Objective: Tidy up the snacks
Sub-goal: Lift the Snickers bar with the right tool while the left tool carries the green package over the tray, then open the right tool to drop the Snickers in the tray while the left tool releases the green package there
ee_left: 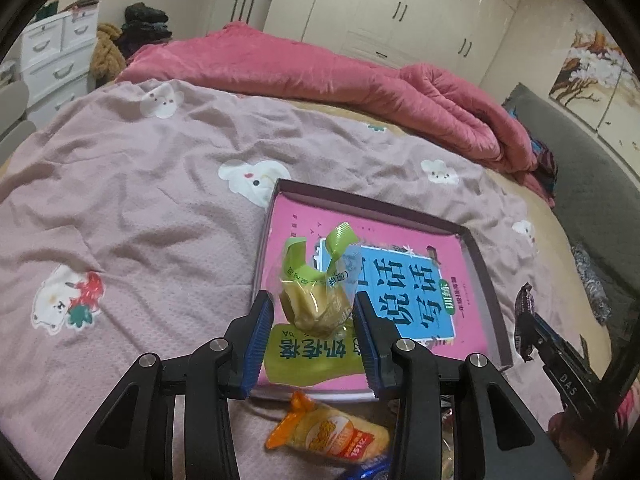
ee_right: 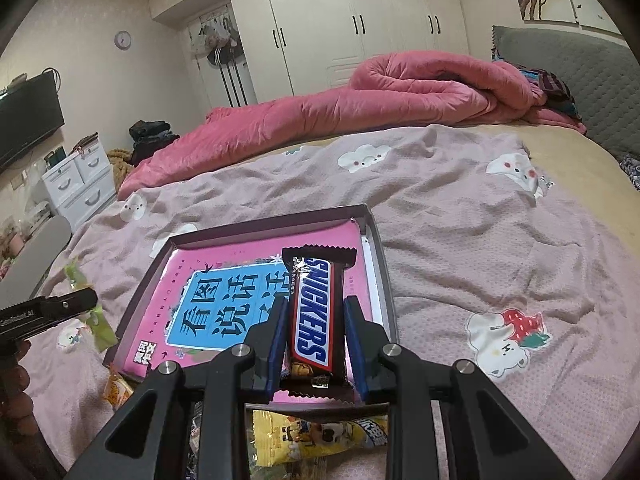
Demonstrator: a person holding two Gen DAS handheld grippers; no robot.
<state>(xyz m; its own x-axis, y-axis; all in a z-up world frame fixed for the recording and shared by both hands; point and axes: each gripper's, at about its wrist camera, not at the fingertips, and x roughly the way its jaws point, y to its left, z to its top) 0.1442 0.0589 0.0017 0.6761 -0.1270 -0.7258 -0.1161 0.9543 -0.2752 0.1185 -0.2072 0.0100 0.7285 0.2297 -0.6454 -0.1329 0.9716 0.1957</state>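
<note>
Crinkly green pouch (ee_left: 316, 280) in left gripper (ee_left: 310, 334), Snickers (ee_right: 314, 316) clamped in right gripper (ee_right: 316, 344): either could slip, missing the tray (ee_right: 382, 264).

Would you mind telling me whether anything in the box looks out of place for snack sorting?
Yes: a pink and blue book lies flat in the box, covering its floor. It is no snack, so it looks odd there.

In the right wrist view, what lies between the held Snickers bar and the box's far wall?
Only the pink book lying in the box. The Snickers bar, clamped in the right gripper, is above it; no snack shows there.
</note>
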